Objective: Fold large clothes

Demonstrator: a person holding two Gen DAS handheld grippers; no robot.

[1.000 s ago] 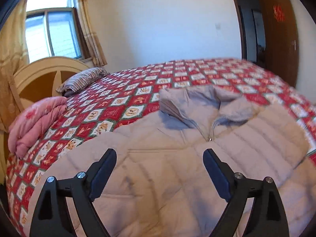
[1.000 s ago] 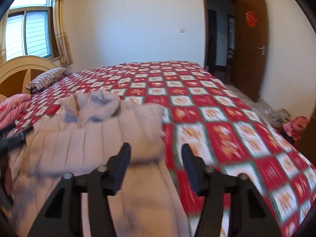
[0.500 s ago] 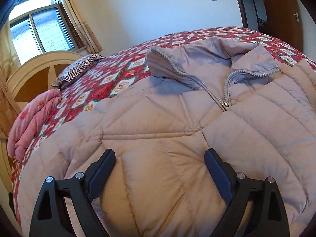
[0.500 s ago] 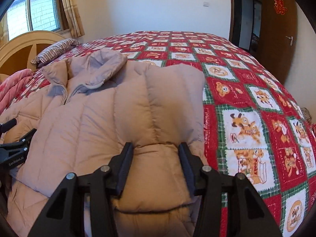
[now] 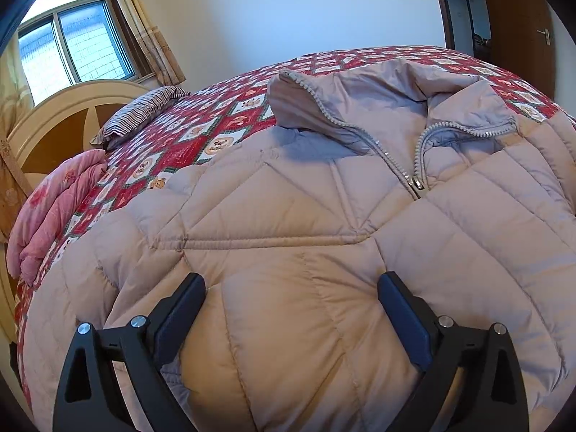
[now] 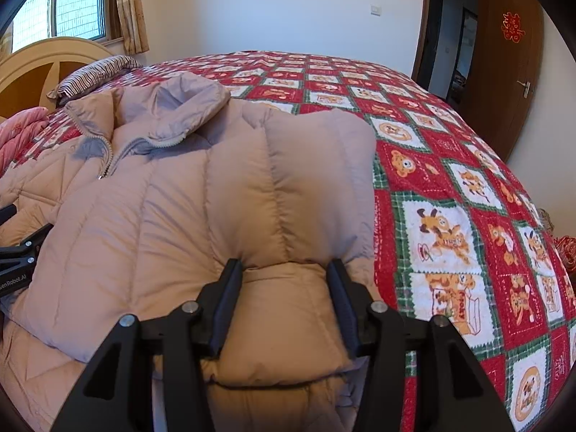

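A beige quilted down jacket [image 5: 295, 216] lies front-up on the bed, zipper partly open at the collar. Its right sleeve [image 6: 288, 187] is folded across the chest. My left gripper [image 5: 291, 306] is open, its fingers [image 5: 180, 309] wide apart and resting on the jacket's left chest panel. My right gripper [image 6: 284, 288] is open, its jaws on either side of the folded sleeve's cuff end, with padding bulging between them. The left gripper's body shows at the left edge of the right wrist view [image 6: 18, 255].
The bed has a red patterned quilt [image 6: 450, 187]. A striped pillow [image 5: 140, 115] and a folded pink blanket [image 5: 50, 208] lie near the wooden headboard [image 5: 64, 122]. A window is behind it. An open wooden door [image 6: 504, 82] stands at the right.
Both grippers moved forward and down onto the jacket. The right gripper came over the folded sleeve. The jacket now fills most of both views.
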